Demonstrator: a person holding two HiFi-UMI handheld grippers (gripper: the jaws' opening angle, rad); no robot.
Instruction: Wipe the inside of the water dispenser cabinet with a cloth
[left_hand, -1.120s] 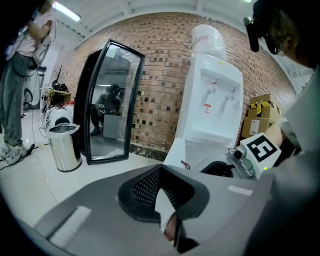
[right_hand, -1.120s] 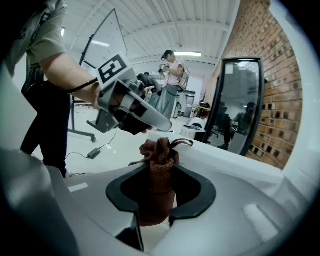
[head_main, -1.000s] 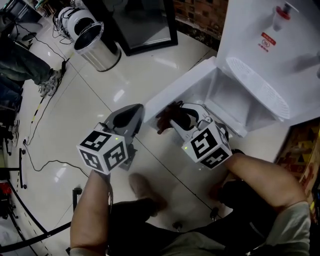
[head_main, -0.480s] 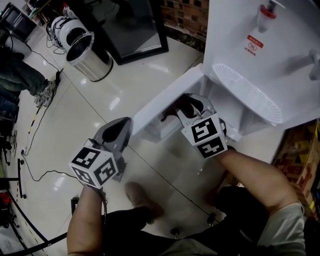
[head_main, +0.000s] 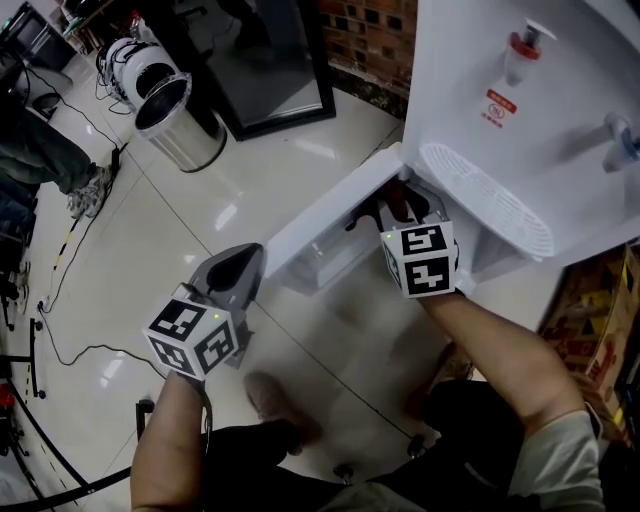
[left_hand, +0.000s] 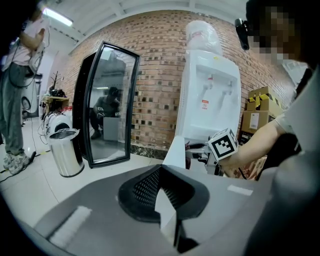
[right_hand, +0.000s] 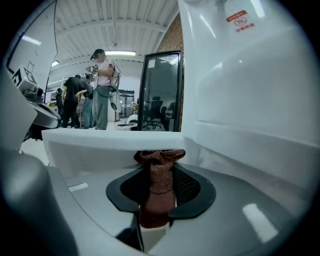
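The right hand-held gripper (head_main: 395, 205) pinched the brown cloth (right_hand: 159, 192) at the open cabinet (head_main: 328, 262) mouth. The left hand-held gripper (head_main: 238, 270) sat closed, empty. Wiping seemed barely started.

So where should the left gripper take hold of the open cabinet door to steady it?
Probably the cabinet door by its free outer end, nearest the left gripper, jaws opened first and straddling the thin upright panel from outside. The hinge end is crowded by the right gripper holding the cloth inside.

The red label (head_main: 503, 104) on the dispenser (head_main: 465, 50) is illegible.
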